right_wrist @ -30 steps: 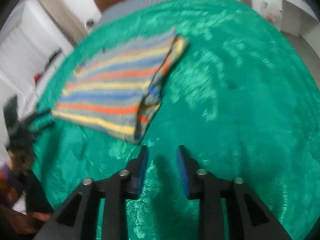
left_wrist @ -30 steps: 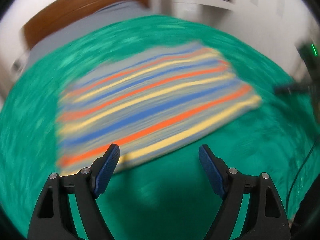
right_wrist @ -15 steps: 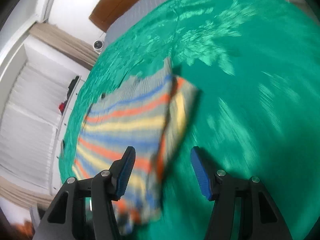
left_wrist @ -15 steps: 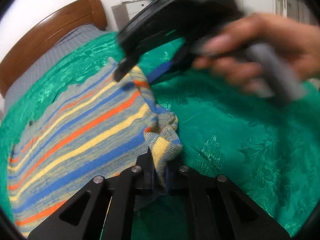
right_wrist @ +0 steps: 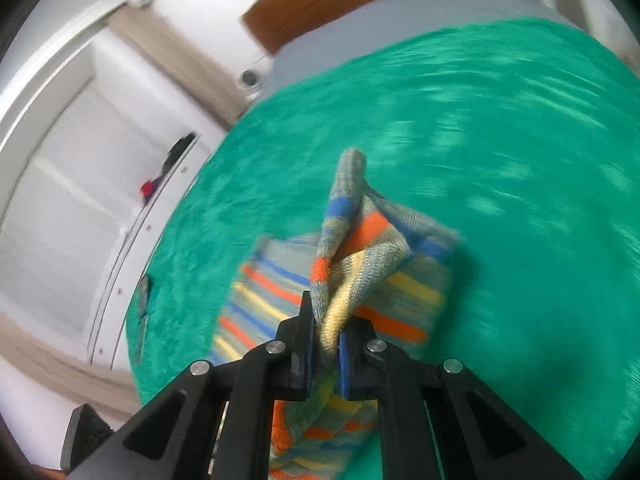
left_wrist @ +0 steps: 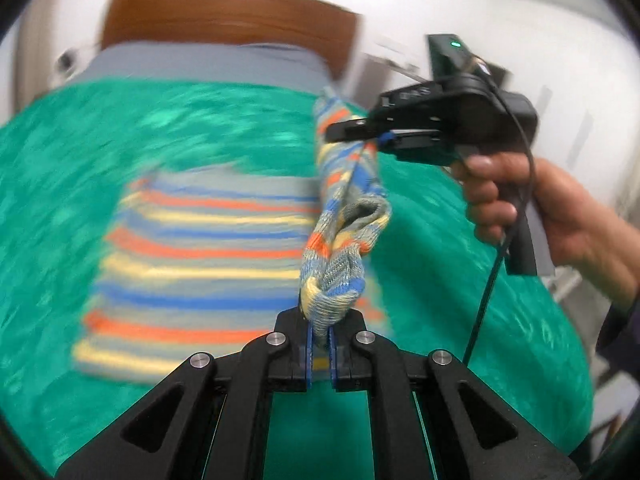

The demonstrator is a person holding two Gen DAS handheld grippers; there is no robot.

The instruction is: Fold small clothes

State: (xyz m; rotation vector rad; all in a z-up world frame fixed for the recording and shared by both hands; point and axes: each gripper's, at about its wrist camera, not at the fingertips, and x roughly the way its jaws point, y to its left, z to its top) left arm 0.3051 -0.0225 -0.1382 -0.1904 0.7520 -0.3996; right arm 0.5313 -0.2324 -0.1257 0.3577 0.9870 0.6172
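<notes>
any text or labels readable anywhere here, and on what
Right gripper body, seen from the left wrist: pale lettering, too blurred to read.
Same body: a lit green dot, a light, not text.
Striped knit garment, green bedspread, left gripper: no text visible.

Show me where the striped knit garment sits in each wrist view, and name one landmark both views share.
Left wrist view: the striped knit garment lies centre-left on the green bedspread, its right edge lifted by the left gripper and the right gripper.
Right wrist view: the garment is at lower centre, bunched in the right gripper.
Shared landmark: the wooden headboard.
</notes>
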